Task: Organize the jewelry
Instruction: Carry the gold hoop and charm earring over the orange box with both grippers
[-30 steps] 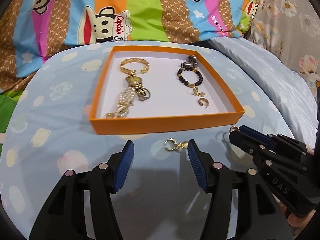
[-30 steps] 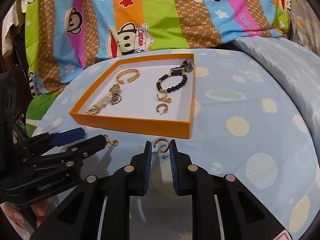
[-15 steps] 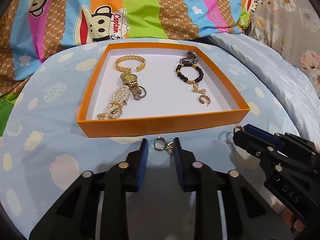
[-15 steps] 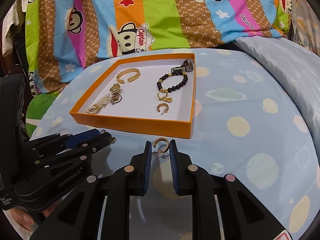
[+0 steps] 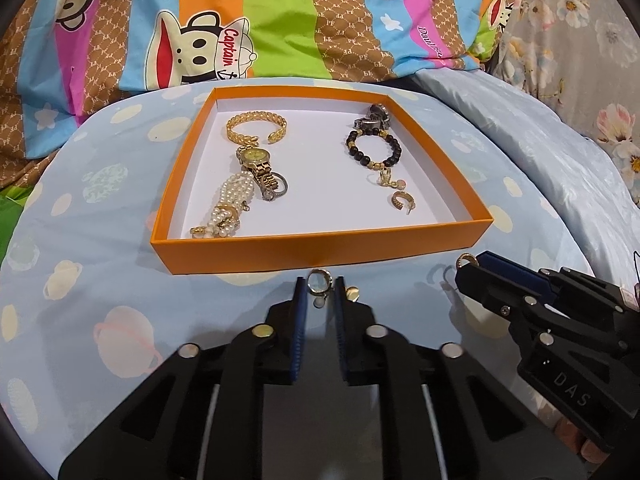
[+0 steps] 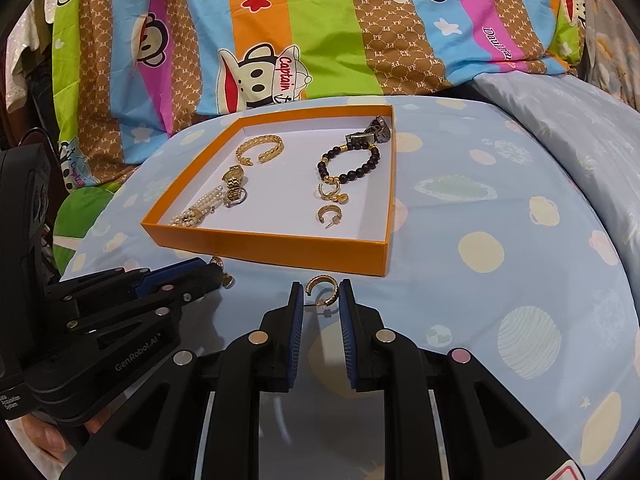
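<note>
Gold, light and slippery, the ring (image 5: 319, 281) sits pinched in our left gripper (image 5: 319, 286) and the hoop earring (image 6: 322, 289) in our right gripper (image 6: 322, 294), both at six o'clock of the orange tray (image 5: 320, 249).

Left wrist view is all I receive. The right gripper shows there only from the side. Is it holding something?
Observer: Yes. The right wrist view shows the right gripper with a gold hoop earring between its fingers, apparently gripped.
Operator: Can you see its post?
Observer: Yes, a thin post points toward the finger on the image's left.
Operator: Is the earring over the orange box already?
Observer: No. It is short of the near wall of the orange box, above the blue cloth.
</note>
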`<action>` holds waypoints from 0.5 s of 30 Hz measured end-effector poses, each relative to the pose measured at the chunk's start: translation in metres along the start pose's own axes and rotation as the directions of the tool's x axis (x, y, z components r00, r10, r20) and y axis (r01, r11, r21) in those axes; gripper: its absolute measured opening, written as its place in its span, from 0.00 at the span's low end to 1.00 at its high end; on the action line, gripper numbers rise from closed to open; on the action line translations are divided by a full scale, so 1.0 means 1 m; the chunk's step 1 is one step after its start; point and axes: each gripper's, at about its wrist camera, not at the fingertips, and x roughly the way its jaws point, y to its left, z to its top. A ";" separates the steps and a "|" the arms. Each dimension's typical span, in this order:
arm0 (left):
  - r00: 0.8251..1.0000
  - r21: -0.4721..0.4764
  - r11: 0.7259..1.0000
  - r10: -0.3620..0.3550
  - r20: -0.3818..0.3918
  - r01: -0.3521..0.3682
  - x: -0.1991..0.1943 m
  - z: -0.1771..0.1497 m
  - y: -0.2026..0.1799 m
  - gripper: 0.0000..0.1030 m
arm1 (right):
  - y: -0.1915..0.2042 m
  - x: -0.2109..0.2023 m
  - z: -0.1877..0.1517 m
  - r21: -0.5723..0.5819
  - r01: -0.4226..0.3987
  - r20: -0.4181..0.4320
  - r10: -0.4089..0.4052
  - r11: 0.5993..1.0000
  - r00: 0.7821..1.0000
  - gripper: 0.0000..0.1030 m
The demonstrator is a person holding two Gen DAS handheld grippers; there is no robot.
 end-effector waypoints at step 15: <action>1.000 -0.012 1.000 0.015 -0.001 -0.015 0.003 0.003 0.003 0.15 | 0.001 0.001 0.001 -0.001 -0.007 -0.003 0.007 1.000 1.000 0.17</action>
